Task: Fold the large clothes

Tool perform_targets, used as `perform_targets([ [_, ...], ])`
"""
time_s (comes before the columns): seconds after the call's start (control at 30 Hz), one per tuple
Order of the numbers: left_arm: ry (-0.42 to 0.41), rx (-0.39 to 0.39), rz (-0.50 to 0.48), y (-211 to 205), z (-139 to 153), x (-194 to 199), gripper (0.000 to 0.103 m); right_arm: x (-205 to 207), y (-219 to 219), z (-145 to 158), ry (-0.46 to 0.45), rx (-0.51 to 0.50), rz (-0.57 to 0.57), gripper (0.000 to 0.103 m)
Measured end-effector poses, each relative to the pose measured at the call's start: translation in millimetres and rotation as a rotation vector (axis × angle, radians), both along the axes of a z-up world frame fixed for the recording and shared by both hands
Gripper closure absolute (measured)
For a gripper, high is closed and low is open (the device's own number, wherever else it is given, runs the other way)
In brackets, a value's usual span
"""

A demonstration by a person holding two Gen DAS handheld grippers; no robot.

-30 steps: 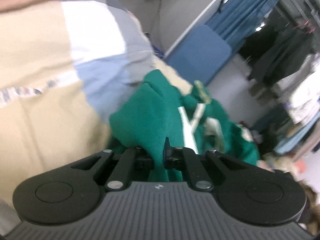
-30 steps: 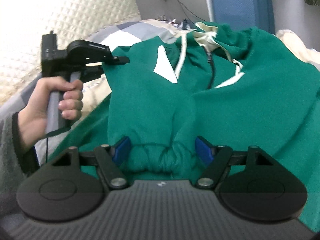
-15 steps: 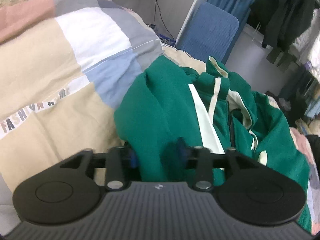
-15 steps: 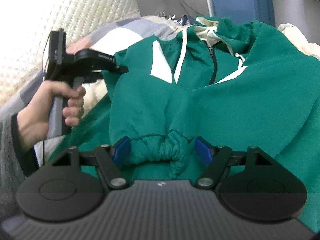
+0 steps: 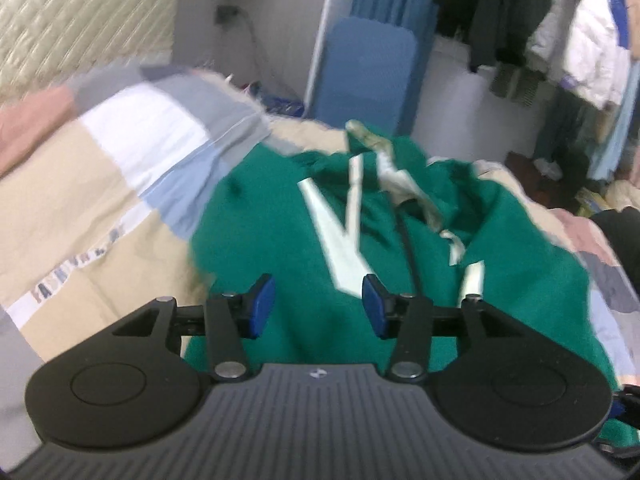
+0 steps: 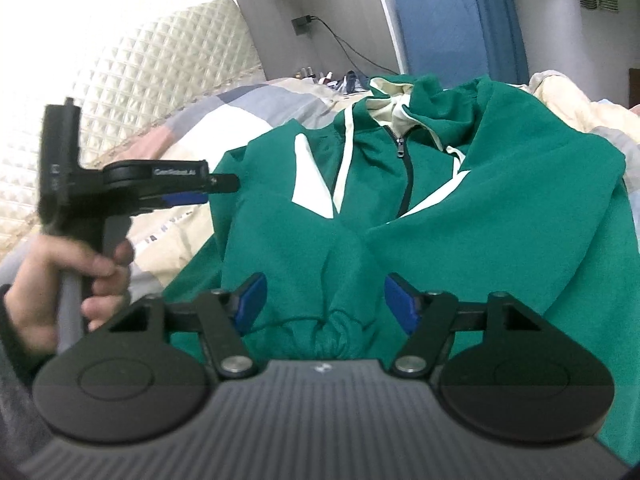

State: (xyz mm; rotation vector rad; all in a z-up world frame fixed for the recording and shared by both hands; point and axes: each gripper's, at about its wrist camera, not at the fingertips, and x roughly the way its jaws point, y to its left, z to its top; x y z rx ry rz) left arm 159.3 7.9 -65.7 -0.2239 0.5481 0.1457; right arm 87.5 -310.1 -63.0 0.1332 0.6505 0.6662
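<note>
A green zip hoodie (image 6: 460,240) with white chest stripes and cream hood lining lies front-up on the bed, and it also fills the middle of the left wrist view (image 5: 304,248). Its left sleeve is folded across the chest. The gathered cuff (image 6: 332,328) sits between the pads of my right gripper (image 6: 326,308), whose jaws are closing without pressing on it. My left gripper (image 5: 318,308) hovers above the hoodie's shoulder side, jaws opening and empty. In the right wrist view the left gripper (image 6: 216,188) sits just beside the hoodie's left edge, held by a hand (image 6: 80,280).
The hoodie rests on a patchwork quilt (image 5: 120,168) of beige, white, grey and blue. A quilted headboard (image 6: 160,80) rises at the left. A blue chair (image 5: 368,76) stands beyond the bed, and hanging clothes (image 5: 560,32) crowd the far right.
My left gripper went from shut on the hoodie's edge to open, let the fabric go and drew back and upward. The right gripper's pads have narrowed a little around the cuff.
</note>
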Motion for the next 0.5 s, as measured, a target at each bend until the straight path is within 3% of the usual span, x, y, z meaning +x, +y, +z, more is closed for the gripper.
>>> perform_targets([
  [0.17, -0.024, 0.002, -0.089, -21.1, 7.9, -16.3, 0.049, 3.3, -0.8, -2.6, 0.031, 0.01, -0.004, 0.047],
  [0.37, 0.09, -0.012, -0.189, -41.0, -24.7, -7.9, 0.049, 2.5, 11.1, -10.1, 0.037, -0.047, 0.028, 0.058],
  [0.5, 0.156, 0.014, -0.184, -43.4, -44.9, -2.1, 0.049, 4.2, 18.9, -20.7, 0.048, -0.116, 0.032, 0.059],
])
